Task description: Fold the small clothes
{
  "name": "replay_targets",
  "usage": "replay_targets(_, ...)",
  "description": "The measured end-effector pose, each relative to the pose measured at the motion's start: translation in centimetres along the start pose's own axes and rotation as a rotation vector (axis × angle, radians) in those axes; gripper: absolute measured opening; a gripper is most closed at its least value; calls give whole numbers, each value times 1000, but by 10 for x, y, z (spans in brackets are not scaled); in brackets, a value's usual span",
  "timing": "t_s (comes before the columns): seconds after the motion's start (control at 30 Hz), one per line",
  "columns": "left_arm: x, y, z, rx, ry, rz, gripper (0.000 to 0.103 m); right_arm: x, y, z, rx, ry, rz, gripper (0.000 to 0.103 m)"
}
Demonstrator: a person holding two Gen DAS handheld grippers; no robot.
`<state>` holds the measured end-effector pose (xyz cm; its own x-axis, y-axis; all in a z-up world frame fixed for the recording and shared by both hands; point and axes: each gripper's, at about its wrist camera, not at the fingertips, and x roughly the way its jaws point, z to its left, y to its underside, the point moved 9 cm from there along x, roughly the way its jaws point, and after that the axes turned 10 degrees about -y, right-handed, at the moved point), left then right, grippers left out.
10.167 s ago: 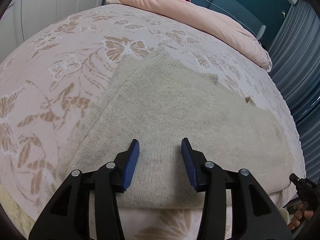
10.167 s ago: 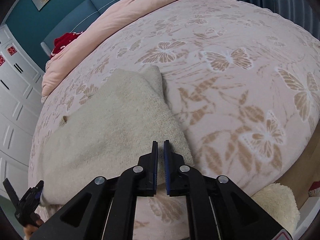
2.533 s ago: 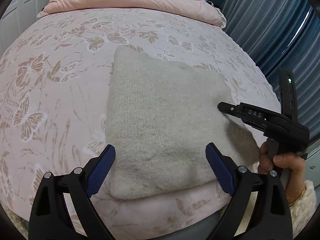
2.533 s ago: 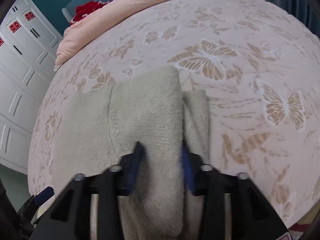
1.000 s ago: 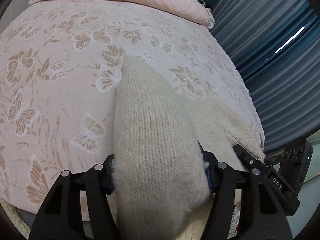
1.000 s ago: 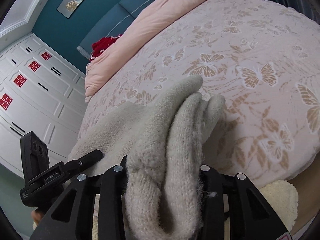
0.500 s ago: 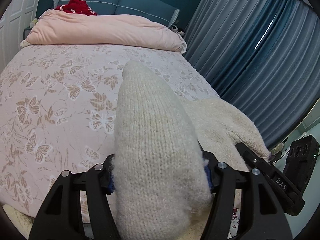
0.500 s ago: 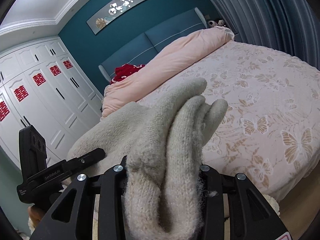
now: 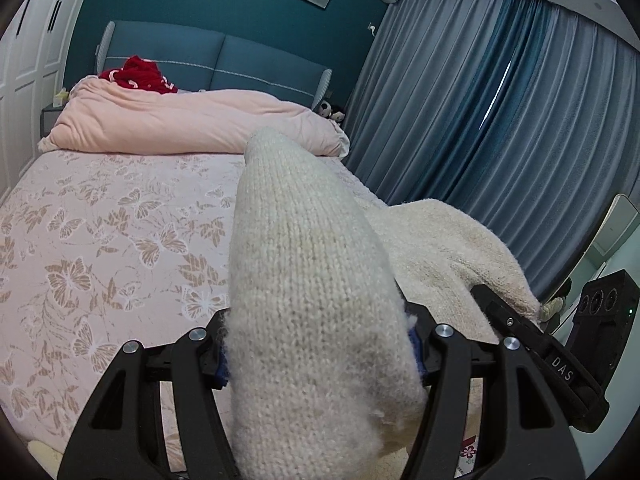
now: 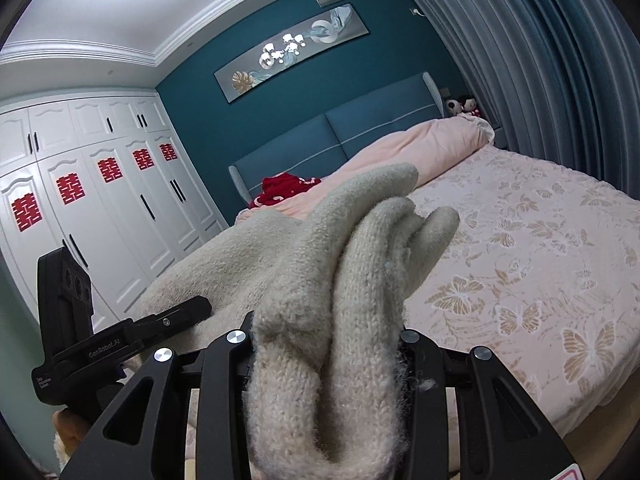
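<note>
In the left wrist view, the bed with its butterfly-print sheet spreads across the left, a pink duvet and a red garment heaped at its head. In the middle the left gripper has its jaws clamped on a thick fold of the cream knitted sweater, which is held up off the bed and bulges forward between the fingers. To the right the rest of the knit sags toward the right gripper, seen side-on before the blue curtain. In the right wrist view, white wardrobes stand at the left, with the left gripper below them. At center the right gripper has its jaws closed on several bunched layers of the sweater, raised above the bed at the right.
</note>
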<state>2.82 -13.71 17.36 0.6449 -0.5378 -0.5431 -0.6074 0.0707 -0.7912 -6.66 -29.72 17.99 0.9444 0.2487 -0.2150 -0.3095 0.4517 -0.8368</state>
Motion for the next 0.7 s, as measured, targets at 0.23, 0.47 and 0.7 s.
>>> replay_targets(0.23, -43, -43, 10, 36, 10, -136, 61, 0, -34, 55, -106, -78, -80, 35)
replay_targets(0.47, -82, -78, 43, 45, -1, -280, 61, 22, -54, 111, -198, -174, -118, 36)
replay_targets(0.7, -110, -106, 84, 57, -37, -393, 61, 55, -60, 154, -250, -265, -134, 36)
